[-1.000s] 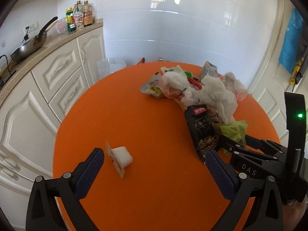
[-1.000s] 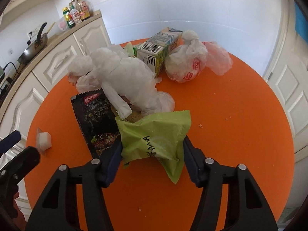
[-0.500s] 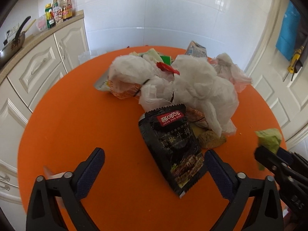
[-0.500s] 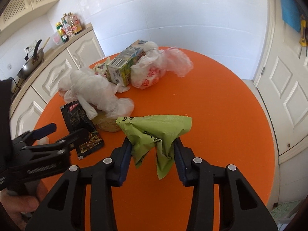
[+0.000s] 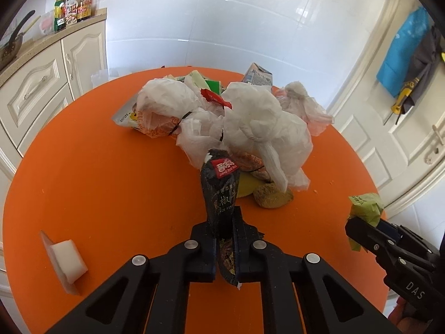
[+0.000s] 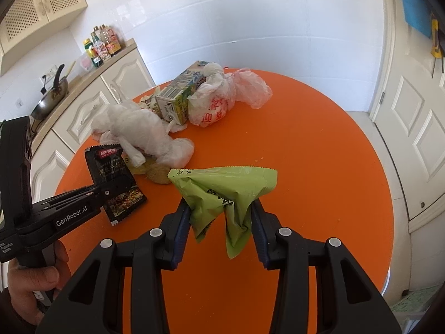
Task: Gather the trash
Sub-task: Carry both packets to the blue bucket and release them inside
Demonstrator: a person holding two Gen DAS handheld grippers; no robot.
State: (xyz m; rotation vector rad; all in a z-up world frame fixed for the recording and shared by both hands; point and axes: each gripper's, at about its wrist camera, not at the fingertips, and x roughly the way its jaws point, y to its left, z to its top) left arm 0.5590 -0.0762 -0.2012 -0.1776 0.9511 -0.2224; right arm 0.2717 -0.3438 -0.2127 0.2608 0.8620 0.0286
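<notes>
Black wrapper [image 5: 221, 192]: your left gripper [image 5: 225, 239] has its jaws closed on the near end of this snack packet. Its long axis runs straight away from you, the red-labelled end pointing at the bag heap [image 5: 250, 122]. From the right wrist view it lies flat on the counter [image 5: 111, 189], its near half under the gripper.

Green wrapper [image 6: 222, 192]: your right gripper [image 6: 221, 222] holds it crumpled between the jaws, clear of the counter. The serrated edge runs across, left to right; two loose corners hang down toward you.

Against a second ago, left: the jaws stood wide apart then, over the white block [image 5: 68, 258], with the black wrapper off to the right. They now pinch the wrapper, and the block sits well to the left of it.

Against a second ago, right: the green wrapper lay spread on the counter touching the black one. It is now lifted and bunched, apart from the black wrapper, with the jaws drawn closer together.

Bag heap: white plastic bags, a carton [image 6: 178, 97] and a red-printed bag [image 6: 214, 105], just beyond the black wrapper's far end.

Brown lump [image 5: 274, 197]: just right of the black wrapper, at the foot of the heap.

Your hand [image 6: 36, 281]: wrapped round the left gripper's handle, left of the black wrapper.
</notes>
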